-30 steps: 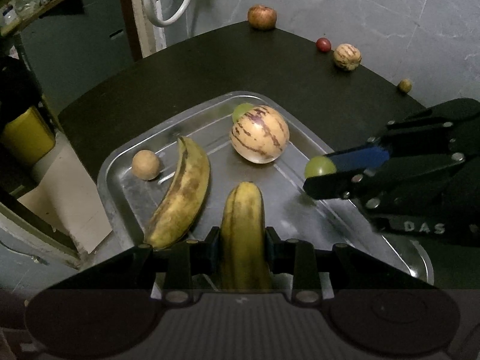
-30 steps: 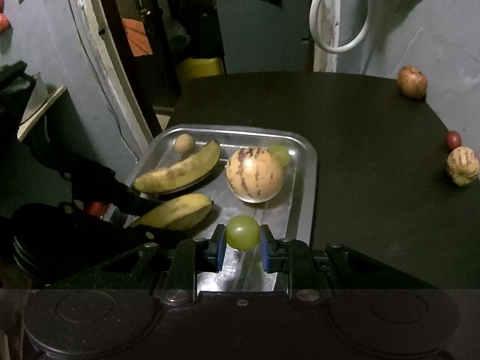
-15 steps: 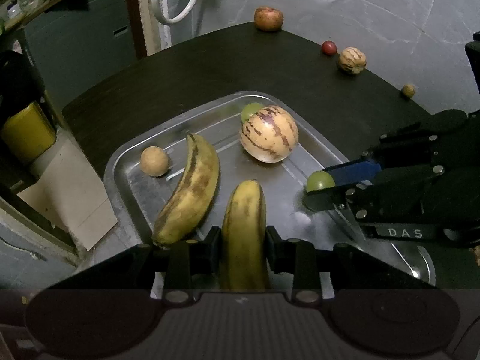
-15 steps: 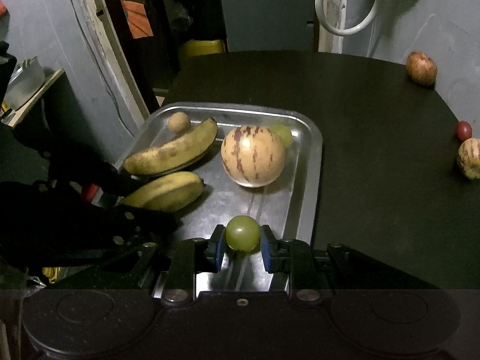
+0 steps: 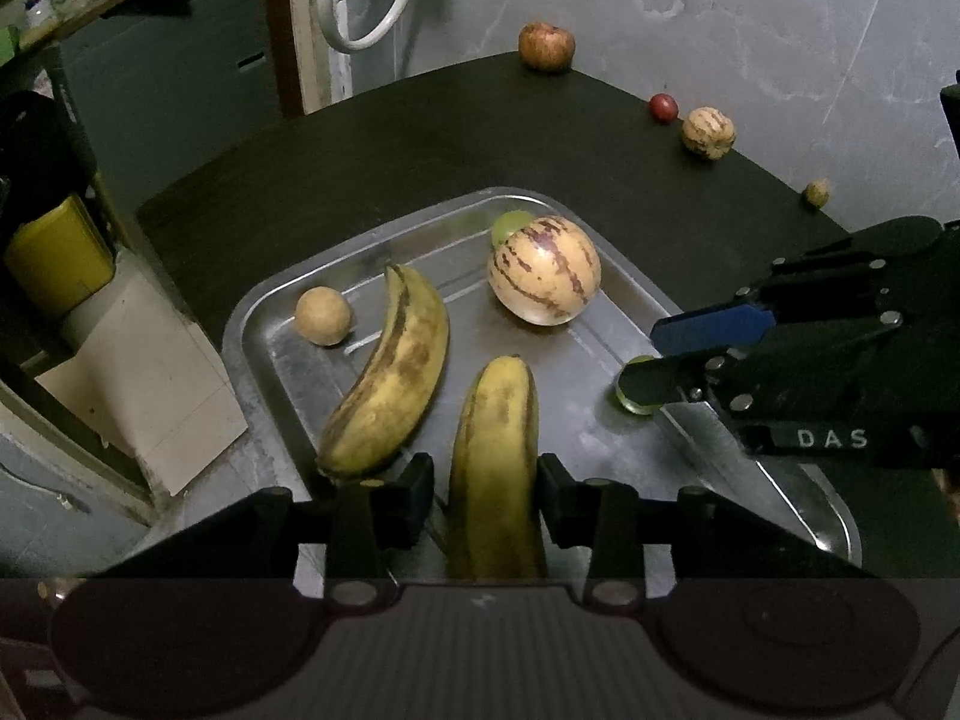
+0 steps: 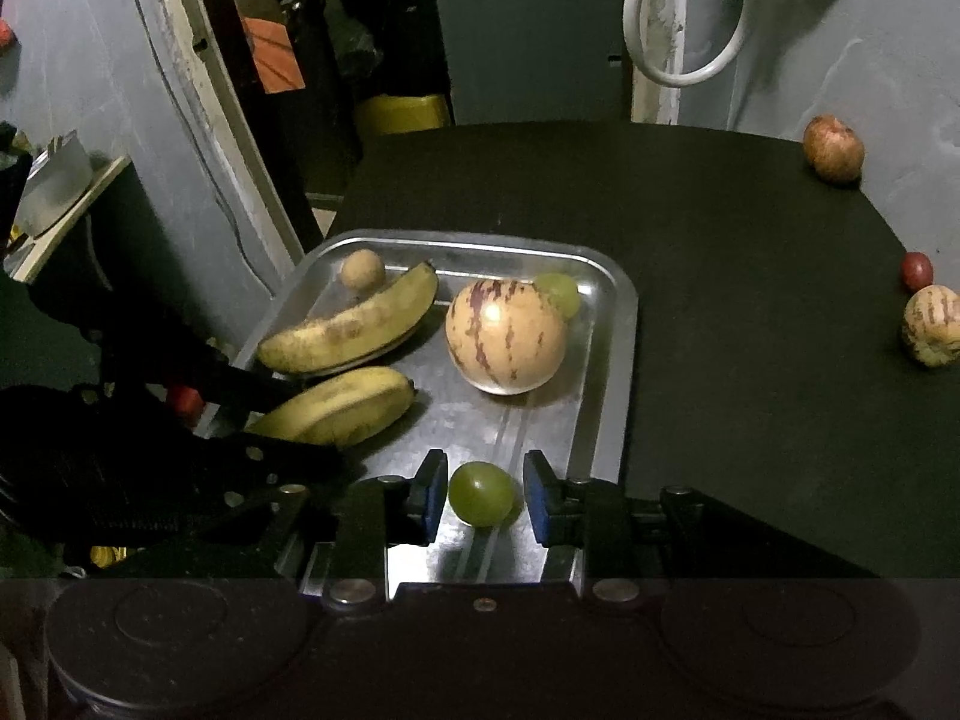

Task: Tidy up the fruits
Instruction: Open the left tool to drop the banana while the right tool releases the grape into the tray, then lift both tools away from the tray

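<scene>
1. Left wrist view sat close above the near short end of the metal tray (image 5: pixel 252 324), angled steeply down and looking along the tray's length toward the grey wall (image 5: pixel 750 18).
2. Right wrist view looked steeply down from the tray's adjacent near edge, equally close.
3. Both views shared the tray, its fruit and the dark bench (image 6: pixel 750 330); each caught the other gripper.

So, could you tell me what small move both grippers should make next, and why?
Probably finish opening and lift both grippers straight up. The right gripper has jaws opening with gaps either side of the green grape on the tray; the left gripper is opening around the banana, which also lies on the tray.
</scene>
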The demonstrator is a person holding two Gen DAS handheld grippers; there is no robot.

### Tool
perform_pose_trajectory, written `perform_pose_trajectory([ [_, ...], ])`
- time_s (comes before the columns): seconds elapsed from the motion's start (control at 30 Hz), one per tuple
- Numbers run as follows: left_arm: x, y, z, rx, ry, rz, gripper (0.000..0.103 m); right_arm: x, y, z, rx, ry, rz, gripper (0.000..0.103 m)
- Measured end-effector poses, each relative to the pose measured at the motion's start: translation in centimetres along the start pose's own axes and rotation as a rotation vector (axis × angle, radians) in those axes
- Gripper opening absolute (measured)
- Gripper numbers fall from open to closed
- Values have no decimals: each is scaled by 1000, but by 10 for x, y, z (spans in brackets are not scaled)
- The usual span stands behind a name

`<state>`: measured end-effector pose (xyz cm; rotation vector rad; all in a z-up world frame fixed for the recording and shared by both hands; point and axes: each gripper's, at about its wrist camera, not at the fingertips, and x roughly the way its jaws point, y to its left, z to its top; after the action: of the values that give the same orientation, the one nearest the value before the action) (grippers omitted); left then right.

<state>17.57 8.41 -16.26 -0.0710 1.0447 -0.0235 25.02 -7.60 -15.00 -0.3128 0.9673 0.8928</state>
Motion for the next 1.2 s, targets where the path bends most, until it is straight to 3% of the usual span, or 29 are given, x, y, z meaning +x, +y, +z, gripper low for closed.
perform_pose_trajectory([
  [0.3,-15,-3,4,-9,-36,-1,49,-32,-4,4,39,-63,1,34],
  [0.5,-30,-10,10,-17,-78,6,63,-66,-6,5,81,-133,15,42],
  [0.6,-38,-14,11,-17,-98,9,69,-83,-8,4,102,-166,13,48],
  [0.87,-56,-26,12,-31,-145,12,87,-115,-7,1,128,-224,21,76],
  [1.07,-72,-32,12,-45,-183,15,100,-138,-2,-5,141,-269,36,89],
  [1.2,-82,-36,10,-50,-203,22,102,-157,0,-10,148,-304,45,95],
])
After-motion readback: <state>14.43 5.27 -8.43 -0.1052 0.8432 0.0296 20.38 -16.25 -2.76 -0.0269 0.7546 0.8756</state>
